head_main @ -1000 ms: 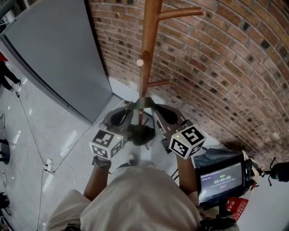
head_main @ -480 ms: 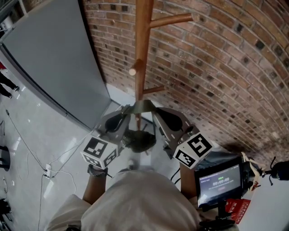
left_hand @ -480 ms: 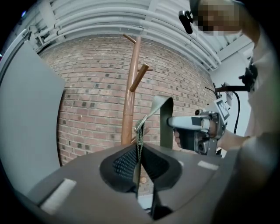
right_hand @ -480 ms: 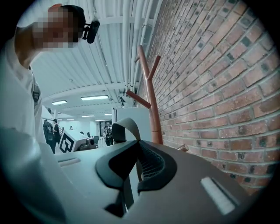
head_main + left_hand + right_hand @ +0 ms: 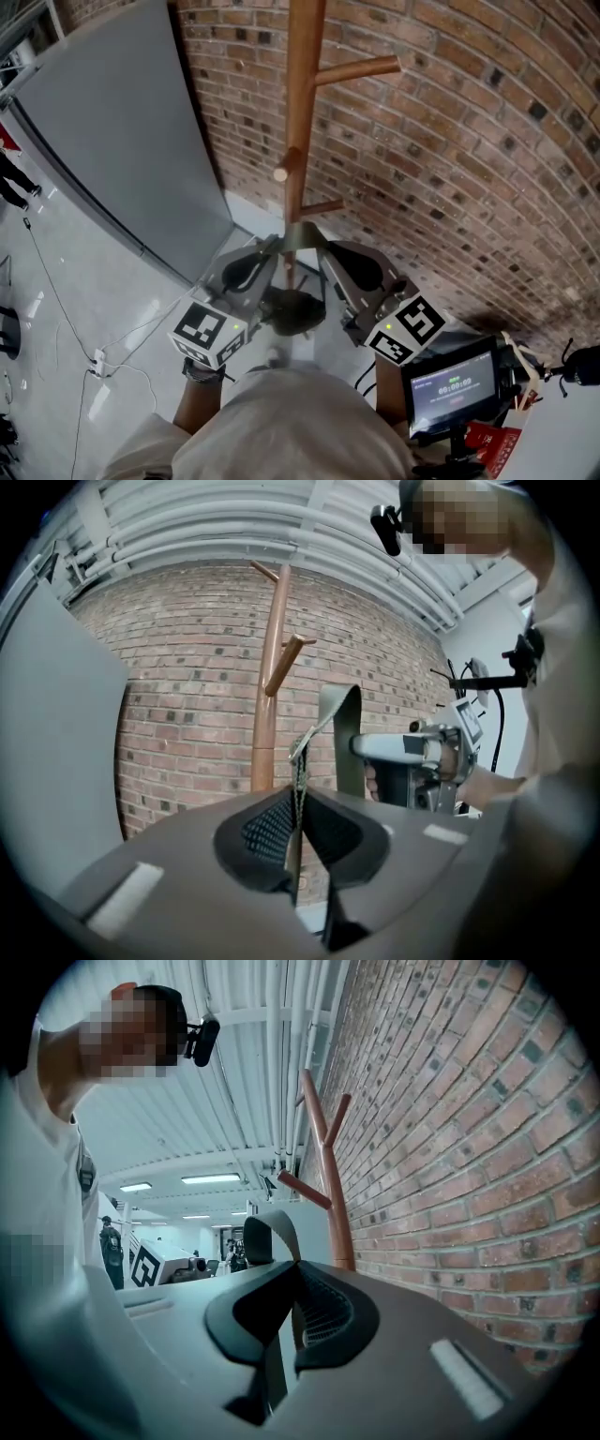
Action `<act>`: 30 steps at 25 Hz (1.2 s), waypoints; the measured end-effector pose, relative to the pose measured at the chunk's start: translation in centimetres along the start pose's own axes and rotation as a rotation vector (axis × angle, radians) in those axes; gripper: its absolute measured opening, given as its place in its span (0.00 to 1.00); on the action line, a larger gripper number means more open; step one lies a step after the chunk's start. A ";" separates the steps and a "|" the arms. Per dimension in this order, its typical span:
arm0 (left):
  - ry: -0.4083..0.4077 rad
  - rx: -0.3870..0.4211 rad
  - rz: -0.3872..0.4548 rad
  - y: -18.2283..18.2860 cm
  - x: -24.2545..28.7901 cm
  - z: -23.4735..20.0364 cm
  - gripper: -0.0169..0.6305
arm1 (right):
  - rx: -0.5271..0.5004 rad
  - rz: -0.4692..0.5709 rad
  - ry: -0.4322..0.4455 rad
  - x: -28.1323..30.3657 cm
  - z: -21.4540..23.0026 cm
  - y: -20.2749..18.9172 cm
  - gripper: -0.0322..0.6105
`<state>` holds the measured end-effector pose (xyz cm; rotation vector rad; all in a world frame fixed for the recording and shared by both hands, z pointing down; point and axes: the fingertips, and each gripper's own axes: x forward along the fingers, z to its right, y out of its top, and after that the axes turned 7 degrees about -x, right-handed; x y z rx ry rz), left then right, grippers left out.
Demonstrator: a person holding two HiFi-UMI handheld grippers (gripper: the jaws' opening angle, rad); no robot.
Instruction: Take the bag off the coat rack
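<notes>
The wooden coat rack (image 5: 300, 112) stands against the brick wall, its pegs bare. An olive strap (image 5: 300, 234) arches between my two grippers, in front of the pole and below its lowest peg (image 5: 323, 206). The dark bag (image 5: 291, 311) hangs from it between my hands. My left gripper (image 5: 272, 247) is shut on the strap's left end (image 5: 298, 785); the strap loop (image 5: 342, 733) rises to the right of the rack (image 5: 267, 686). My right gripper (image 5: 324, 247) is shut on the other end, and the strap (image 5: 272, 1232) curls up beside the rack (image 5: 328, 1176).
A tall grey panel (image 5: 112, 131) stands on the left beside the brick wall (image 5: 450, 141). Cables and a power strip (image 5: 98, 354) lie on the pale floor at the left. A small screen on a stand (image 5: 450, 386) sits at the lower right.
Both grippers with the strap and bag sit slightly lower in the view and the rack's upper peg shows more. Both grips are unchanged.
</notes>
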<state>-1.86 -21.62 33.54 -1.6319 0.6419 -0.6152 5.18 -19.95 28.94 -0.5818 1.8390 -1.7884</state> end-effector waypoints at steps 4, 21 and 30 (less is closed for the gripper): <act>0.000 0.010 0.003 0.3 0.0 0.1 0.05 | -0.004 -0.003 -0.009 0.0 0.2 0.1 0.06; 0.009 -0.005 -0.012 -0.6 0.3 0.1 0.05 | -0.010 -0.051 -0.011 0.0 0.4 -1.0 0.06; 0.010 -0.016 -0.020 -0.8 0.3 -0.3 0.05 | -0.008 -0.059 -0.008 0.3 0.3 -1.3 0.06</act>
